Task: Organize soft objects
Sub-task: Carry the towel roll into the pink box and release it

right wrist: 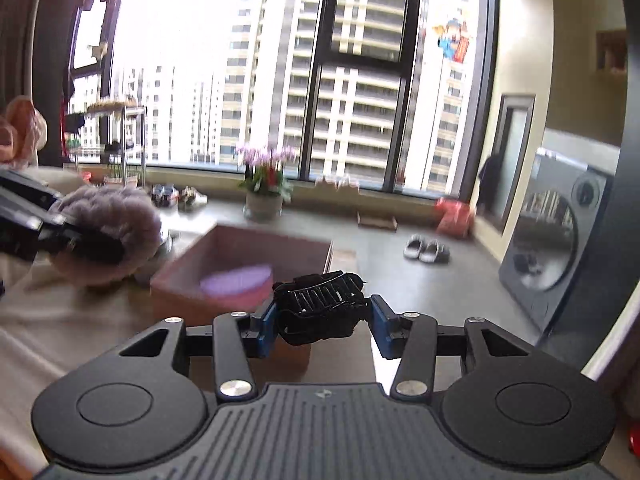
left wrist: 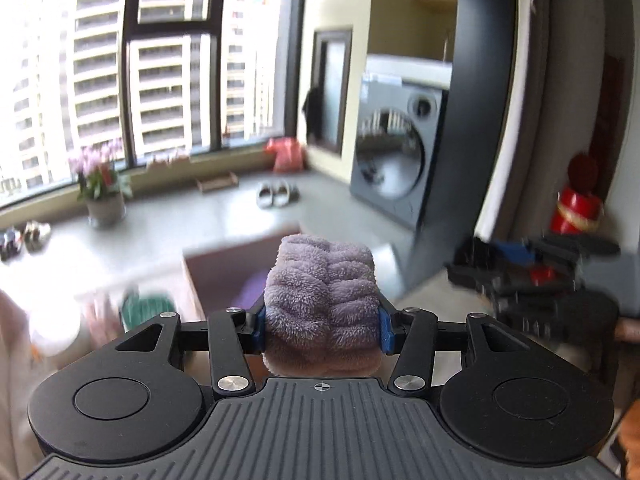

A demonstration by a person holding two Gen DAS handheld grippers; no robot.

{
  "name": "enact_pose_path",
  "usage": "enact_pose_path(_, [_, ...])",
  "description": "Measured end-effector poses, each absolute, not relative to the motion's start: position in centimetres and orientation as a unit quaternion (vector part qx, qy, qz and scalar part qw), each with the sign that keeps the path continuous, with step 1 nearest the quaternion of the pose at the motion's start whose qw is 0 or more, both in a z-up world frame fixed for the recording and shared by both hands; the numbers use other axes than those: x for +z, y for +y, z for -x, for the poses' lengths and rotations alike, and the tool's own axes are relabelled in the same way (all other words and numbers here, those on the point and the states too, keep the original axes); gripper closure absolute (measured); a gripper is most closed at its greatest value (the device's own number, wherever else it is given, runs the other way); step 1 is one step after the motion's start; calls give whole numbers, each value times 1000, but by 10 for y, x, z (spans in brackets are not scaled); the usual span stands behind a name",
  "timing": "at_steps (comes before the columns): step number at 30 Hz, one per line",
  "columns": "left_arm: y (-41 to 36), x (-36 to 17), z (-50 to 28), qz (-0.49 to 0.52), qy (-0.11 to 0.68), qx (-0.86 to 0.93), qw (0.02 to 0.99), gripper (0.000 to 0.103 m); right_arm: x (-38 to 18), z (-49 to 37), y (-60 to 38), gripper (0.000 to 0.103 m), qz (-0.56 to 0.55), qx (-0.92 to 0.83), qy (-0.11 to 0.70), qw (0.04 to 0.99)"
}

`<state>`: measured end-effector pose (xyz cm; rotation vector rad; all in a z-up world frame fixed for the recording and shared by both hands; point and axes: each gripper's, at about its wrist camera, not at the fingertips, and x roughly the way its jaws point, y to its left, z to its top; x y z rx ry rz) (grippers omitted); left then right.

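My left gripper (left wrist: pixel 320 322) is shut on a fluffy purple soft toy (left wrist: pixel 320 292), held in the air above a pink box (left wrist: pixel 224 268). The same toy shows in the right wrist view (right wrist: pixel 108 232), left of the pink box (right wrist: pixel 240 264), which holds a purple round object (right wrist: pixel 236 280). My right gripper (right wrist: pixel 324 326) is shut on a black ribbed soft object (right wrist: pixel 320 308), held just in front of the box's right end. In the left wrist view the right gripper (left wrist: pixel 532 276) appears blurred at the right.
A green soft item (left wrist: pixel 146 308) lies left of the box. A flower pot (right wrist: pixel 264 192), shoes (right wrist: pixel 426 250) and a red bag (right wrist: pixel 454 216) sit on the grey ledge by the window. A washing machine (right wrist: pixel 556 236) stands at the right.
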<state>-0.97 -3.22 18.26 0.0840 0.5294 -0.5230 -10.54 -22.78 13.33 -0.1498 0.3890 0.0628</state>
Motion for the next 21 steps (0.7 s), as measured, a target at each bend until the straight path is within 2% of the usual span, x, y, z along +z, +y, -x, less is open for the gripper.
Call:
enact_pose_path(5, [-39,219,-43,1,265,-297,918,48,162,82,-225,57,68,36,151,986])
enact_pose_path(9, [-45,215,-84,13,252,-308,917,47,162,44,-214,57,73,56,153,984])
enact_pose_path(12, [-38,179,-125,63,272,-326,903,45,138,10,-200,52,86,74,168,979])
enact_pose_path(14, [-42,136,-157,54,336,-297,892,47,113,-17,-188,33,86,92,199,972])
enact_pose_path(16, [-47,97,-175,23,372,-256,892,48,89,-39,-179,32,78,86,248,962])
enact_pose_path(18, [-40,74,-185,52,384,-257,885,48,70,-49,-174,32,72,89,283,952])
enact_pose_path(21, [-28,63,-186,76,377,-253,888,48,57,-47,-173,32,81,84,289,950])
